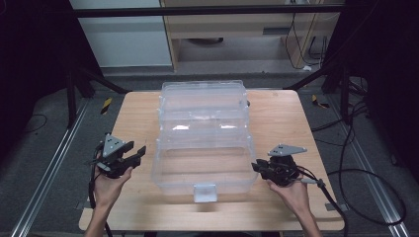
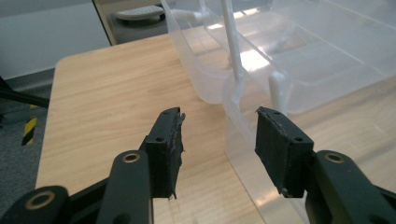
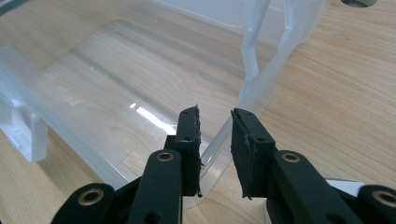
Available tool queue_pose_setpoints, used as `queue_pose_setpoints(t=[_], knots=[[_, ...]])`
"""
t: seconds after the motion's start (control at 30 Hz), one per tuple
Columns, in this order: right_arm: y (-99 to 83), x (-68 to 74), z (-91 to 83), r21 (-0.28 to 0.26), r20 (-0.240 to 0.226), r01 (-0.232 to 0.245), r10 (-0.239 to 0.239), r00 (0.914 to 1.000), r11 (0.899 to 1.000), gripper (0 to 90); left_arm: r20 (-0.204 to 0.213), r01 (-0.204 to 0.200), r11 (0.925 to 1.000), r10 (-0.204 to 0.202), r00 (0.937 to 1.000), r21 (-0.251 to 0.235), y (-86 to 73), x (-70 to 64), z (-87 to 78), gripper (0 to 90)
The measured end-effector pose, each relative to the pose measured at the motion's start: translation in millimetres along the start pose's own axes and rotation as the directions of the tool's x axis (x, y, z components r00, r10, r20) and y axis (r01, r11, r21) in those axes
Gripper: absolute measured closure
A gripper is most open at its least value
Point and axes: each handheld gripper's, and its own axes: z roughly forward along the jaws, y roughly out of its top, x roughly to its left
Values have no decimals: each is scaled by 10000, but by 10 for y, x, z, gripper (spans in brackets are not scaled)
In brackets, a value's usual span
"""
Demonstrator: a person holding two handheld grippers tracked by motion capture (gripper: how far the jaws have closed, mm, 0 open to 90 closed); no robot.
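A clear plastic tiered storage box (image 1: pixel 203 133) stood open at the centre of the light wooden table (image 1: pixel 136 116), its upper trays stepped toward the far side and its deep lower bin (image 1: pixel 202 170) nearest the person, a white latch (image 1: pixel 205 192) on its near wall. The left gripper (image 1: pixel 132 153) sat just left of the bin, held by the left hand (image 1: pixel 108 185), jaws spread wide and holding nothing; in the left gripper view the bin's corner (image 2: pixel 243 116) showed between the pads, contact unclear. The right gripper (image 1: pixel 257 167) sat at the bin's right wall, held by the right hand (image 1: pixel 294 192), jaws parted narrowly around the transparent rim (image 3: pixel 219 140), not clamped. Both trays looked empty.
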Motion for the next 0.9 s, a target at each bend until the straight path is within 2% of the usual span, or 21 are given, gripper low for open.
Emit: queue_pose_setpoints(t=[0.27,0.4,0.47,0.73,0.9], knots=[[2,-2,2,7,10,-42,42,10000,10000,723,-181,-61,9987,71,9998,514,-111,37,71,485],[2,0,38,154,43,-59,59,10000,9999,662,-213,-34,9971,51,9998,756,-164,59,140,482],[3,-1,36,126,49,-42,42,10000,9999,672,-208,2,9965,16,9998,840,-187,82,163,482],[44,-40,-79,-232,104,-184,186,9998,9996,605,-290,-25,9958,52,9996,911,-235,124,205,484],[125,-43,-189,-471,312,-6,21,9995,9989,569,-324,43,9941,-8,9995,1087,-253,158,214,487]])
